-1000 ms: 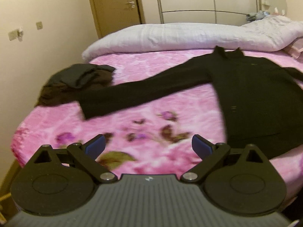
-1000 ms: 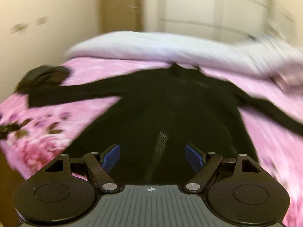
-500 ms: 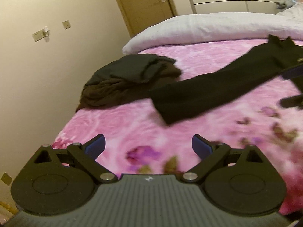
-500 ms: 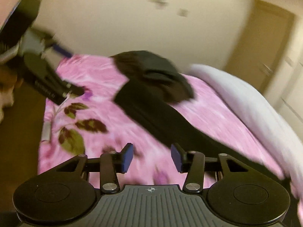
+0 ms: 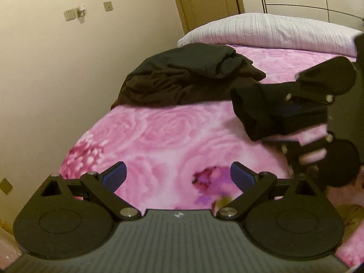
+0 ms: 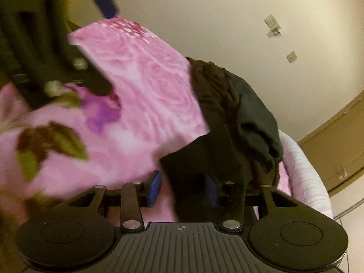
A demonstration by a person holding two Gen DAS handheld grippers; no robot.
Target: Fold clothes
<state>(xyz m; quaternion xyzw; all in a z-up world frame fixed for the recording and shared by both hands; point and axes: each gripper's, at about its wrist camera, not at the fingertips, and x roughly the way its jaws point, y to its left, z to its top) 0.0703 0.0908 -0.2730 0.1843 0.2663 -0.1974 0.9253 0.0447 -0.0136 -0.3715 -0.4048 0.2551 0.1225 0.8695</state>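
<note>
A black long-sleeved garment lies on the pink floral bed; its sleeve cuff (image 5: 252, 113) (image 6: 200, 159) sits between the fingers of my right gripper (image 6: 183, 187), whose jaws stand partly apart around the cloth. In the left wrist view the right gripper (image 5: 302, 122) shows at the right edge, on the cuff. My left gripper (image 5: 177, 177) is open and empty, low over the bedspread near the bed's front left corner.
A pile of dark brown and grey clothes (image 5: 186, 77) (image 6: 238, 113) lies at the bed's left side by the wall. A white striped pillow (image 5: 273, 31) lies at the head. The pink bedspread (image 5: 159, 136) ends at an edge near the wall.
My right gripper has swung left and closed in around the sleeve cuff. My left gripper has turned further left, toward the bed corner and the clothes pile.
</note>
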